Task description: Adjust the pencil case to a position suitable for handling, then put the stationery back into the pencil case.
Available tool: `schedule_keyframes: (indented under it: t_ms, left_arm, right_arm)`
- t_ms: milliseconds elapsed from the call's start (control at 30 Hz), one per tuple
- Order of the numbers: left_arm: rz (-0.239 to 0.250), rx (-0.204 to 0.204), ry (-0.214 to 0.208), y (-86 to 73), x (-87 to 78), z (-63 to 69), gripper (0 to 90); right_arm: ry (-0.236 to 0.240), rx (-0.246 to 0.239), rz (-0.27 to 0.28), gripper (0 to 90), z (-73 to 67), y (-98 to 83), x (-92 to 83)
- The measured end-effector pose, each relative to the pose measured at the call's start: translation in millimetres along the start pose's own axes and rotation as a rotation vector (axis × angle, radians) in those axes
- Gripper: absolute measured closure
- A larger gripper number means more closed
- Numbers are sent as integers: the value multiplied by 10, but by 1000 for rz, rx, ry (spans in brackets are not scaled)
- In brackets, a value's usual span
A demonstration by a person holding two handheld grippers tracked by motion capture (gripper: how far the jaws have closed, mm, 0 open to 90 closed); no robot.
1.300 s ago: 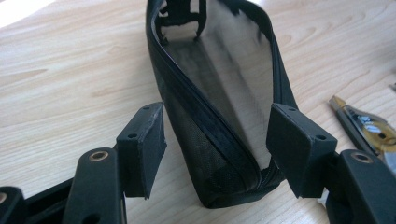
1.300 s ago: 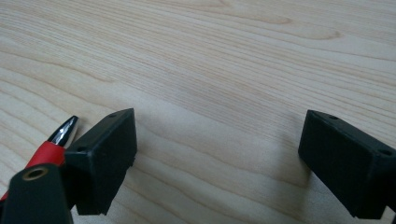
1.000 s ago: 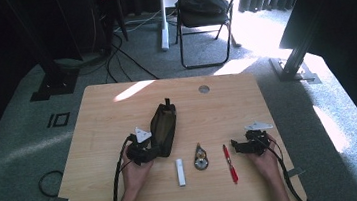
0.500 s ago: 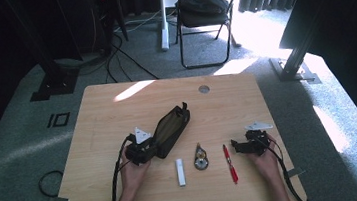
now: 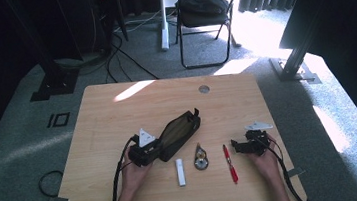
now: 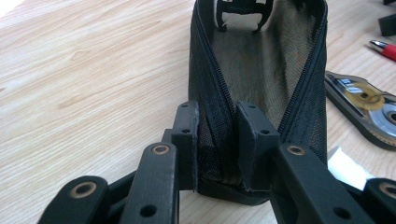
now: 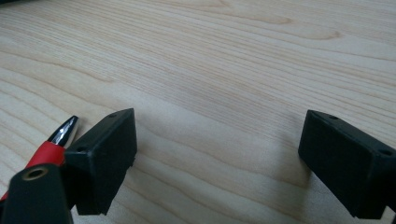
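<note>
A black mesh pouch (image 5: pixel 180 133) lies unzipped on the wooden table (image 5: pixel 117 112), slanting up to the right. My left gripper (image 5: pixel 159 150) sits at its near end. In the left gripper view my left gripper (image 6: pixel 215 135) has one side wall of the pouch (image 6: pixel 261 60) pinched between its pads; the jaws have just been closing on it. My right gripper (image 5: pixel 236 147) rests at the right of the table, open. In the right gripper view bare wood lies inside my right gripper (image 7: pixel 217 154), and a red pen (image 7: pixel 49 149) lies just outside its left jaw.
Between the two hands lie a white stick (image 5: pixel 180 171), a flat grey and brass round tool (image 5: pixel 200 157) and the red pen (image 5: pixel 230 163). A folding chair (image 5: pixel 202 7) and floor cables stand beyond the table's far edge.
The pouch's far end has swung to the right, from nearly upright to slanted. The left jaws have narrowed onto its wall. The right gripper has not moved.
</note>
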State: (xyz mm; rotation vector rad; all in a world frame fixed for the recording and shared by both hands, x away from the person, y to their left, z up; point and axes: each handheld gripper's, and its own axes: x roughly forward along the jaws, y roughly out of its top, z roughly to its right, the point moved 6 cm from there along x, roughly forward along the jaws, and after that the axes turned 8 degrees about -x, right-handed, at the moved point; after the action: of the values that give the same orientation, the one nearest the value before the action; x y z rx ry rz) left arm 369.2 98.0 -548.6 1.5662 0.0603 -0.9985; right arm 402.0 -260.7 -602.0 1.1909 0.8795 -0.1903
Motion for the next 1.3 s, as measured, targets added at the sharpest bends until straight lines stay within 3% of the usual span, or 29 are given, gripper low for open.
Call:
schedule_keyframes:
  t_ms: [100, 200, 333, 433, 600, 900, 1300]
  left_arm:
    - [6, 8, -1, 0, -1, -1, 708]
    - [18, -12, 14, 7, -18, -38, 612]
    - [46, -54, 3, 31, -92, -103, 478]
    - [66, -89, 1, 41, -151, -160, 453]
    - [87, -123, -15, 39, -220, -205, 455]
    - [79, -118, -25, 19, -268, -182, 498]
    - [79, -101, -32, 33, -324, -91, 477]
  right_arm:
    - [0, 0, 0, 113, 0, 0, 0]
    - [0, 0, 0, 113, 0, 0, 0]
    - [0, 0, 0, 112, 0, 0, 0]
    - [0, 0, 0, 112, 0, 0, 0]
    - [0, 0, 0, 112, 0, 0, 0]
    - [0, 0, 0, 112, 0, 0, 0]
    - [0, 0, 0, 113, 0, 0, 0]
